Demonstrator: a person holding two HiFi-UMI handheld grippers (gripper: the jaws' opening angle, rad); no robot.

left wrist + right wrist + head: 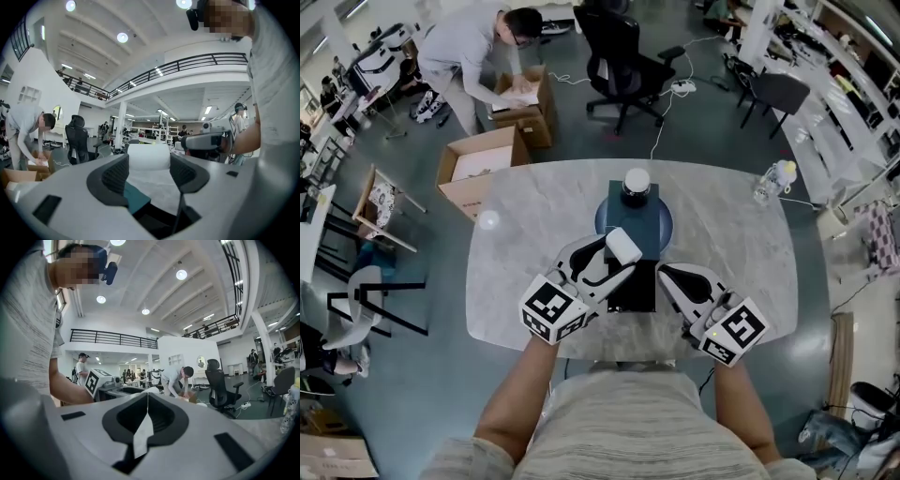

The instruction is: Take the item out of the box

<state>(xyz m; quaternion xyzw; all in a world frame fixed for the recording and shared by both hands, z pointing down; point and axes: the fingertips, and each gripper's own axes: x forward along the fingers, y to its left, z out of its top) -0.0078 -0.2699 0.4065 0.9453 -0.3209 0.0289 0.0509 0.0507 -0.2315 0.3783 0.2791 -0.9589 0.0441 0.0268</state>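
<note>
My left gripper [617, 251] is shut on a white rounded item [624, 245] and holds it above the open black box [634, 287] at the table's near middle. In the left gripper view the white item [149, 156] sits between the two dark pads, with the black box [154, 224] and a teal lid [136, 197] below. The teal lid [636, 230] lies just beyond the box on a blue round plate [665, 222]. To the right of the box my right gripper [666, 272] is shut and holds nothing; its jaws [147, 399] meet.
A dark jar with a white cap [636, 186] stands at the lid's far end. A clear bottle [773, 180] stands at the marble table's [741, 244] right edge, a small white ball [488, 220] at its left. Cardboard boxes [480, 164], a bending person [473, 52] and an office chair [623, 56] lie beyond.
</note>
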